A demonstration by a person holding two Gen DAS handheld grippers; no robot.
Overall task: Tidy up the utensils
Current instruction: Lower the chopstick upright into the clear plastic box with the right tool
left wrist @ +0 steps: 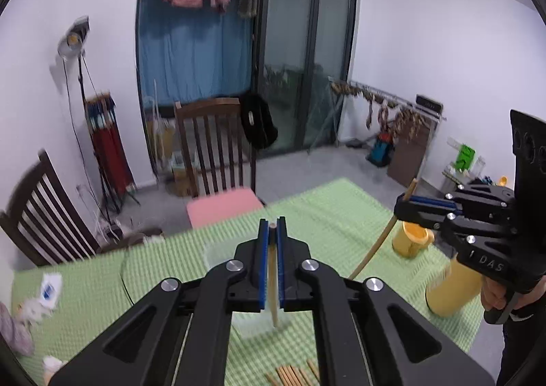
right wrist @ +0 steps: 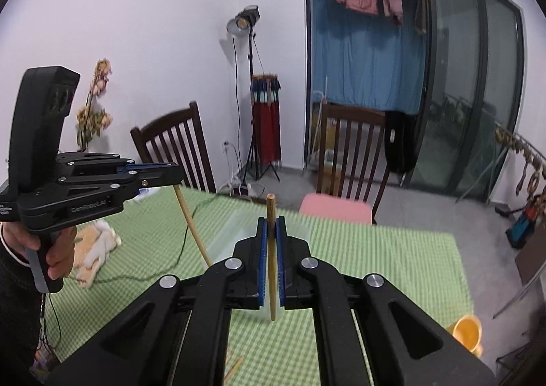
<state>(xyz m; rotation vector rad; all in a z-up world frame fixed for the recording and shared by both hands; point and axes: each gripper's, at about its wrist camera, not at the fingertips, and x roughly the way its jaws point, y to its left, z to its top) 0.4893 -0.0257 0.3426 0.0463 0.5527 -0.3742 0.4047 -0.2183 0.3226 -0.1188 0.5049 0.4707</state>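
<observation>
My left gripper (left wrist: 272, 227) is shut on a wooden chopstick (left wrist: 273, 280) that hangs down between its blue pads above a clear plastic container (left wrist: 218, 254). My right gripper (right wrist: 272, 225) is shut on another wooden chopstick (right wrist: 271, 260), held upright above the green checked table (right wrist: 375, 266). The right gripper also shows in the left wrist view (left wrist: 406, 207) with its chopstick (left wrist: 378, 242) slanting down. The left gripper shows in the right wrist view (right wrist: 174, 178) with its chopstick (right wrist: 192, 227). Several loose chopsticks (left wrist: 293, 374) lie on the cloth at the near edge.
Two yellow cups (left wrist: 411, 239) (left wrist: 450, 290) stand at the table's right; one shows in the right wrist view (right wrist: 465, 333). Two dark wooden chairs (left wrist: 215, 147) (left wrist: 44, 219) stand behind the table, one with a pink cushion (left wrist: 221, 210). Tissues (left wrist: 49, 288) lie at the left.
</observation>
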